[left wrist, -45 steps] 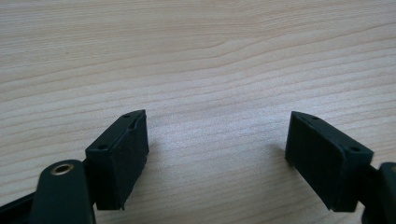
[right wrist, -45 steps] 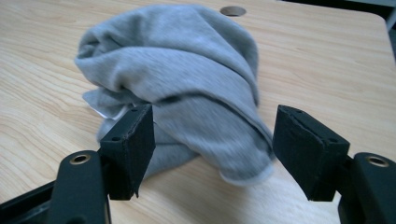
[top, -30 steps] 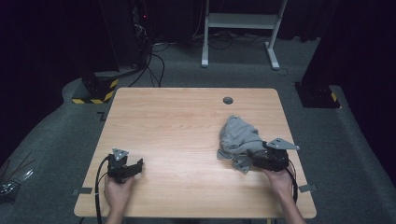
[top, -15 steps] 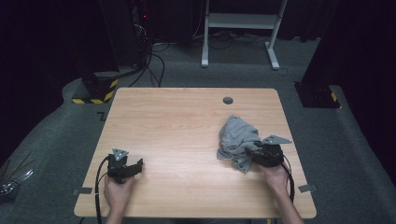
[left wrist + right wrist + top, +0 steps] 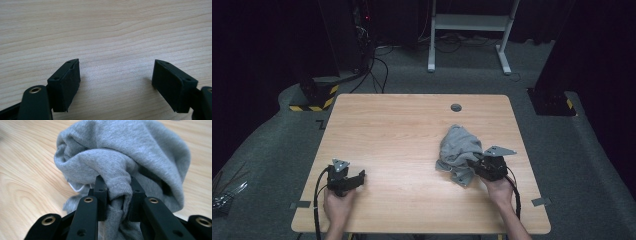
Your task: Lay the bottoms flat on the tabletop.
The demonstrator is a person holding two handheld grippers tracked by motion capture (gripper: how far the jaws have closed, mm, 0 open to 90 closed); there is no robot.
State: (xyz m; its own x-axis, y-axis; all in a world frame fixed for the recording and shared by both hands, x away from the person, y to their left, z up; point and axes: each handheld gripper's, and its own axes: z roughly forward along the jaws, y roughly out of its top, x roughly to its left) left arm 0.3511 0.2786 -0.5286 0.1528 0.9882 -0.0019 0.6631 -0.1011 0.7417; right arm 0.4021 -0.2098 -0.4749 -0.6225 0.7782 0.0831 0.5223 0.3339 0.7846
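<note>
A crumpled grey cloth point(image 5: 460, 150) lies on the right half of the wooden table point(image 5: 412, 130). My right gripper point(image 5: 476, 166) sits at the cloth's near right edge; its jaws have just been closing and now pinch a fold of the grey cloth point(image 5: 120, 165) between the pads, as the right gripper point(image 5: 117, 192) view shows. My left gripper point(image 5: 358, 178) rests near the table's front left with its jaws wide apart. In the left gripper point(image 5: 116, 83) view only bare wood lies between the pads.
A small dark round grommet point(image 5: 456, 107) is set in the table near its far edge. A white desk frame point(image 5: 469, 30) and black equipment with cables point(image 5: 347, 45) stand on the floor beyond the table.
My right gripper slid left into the cloth and its jaws closed on a fold. The left hand stayed still.
</note>
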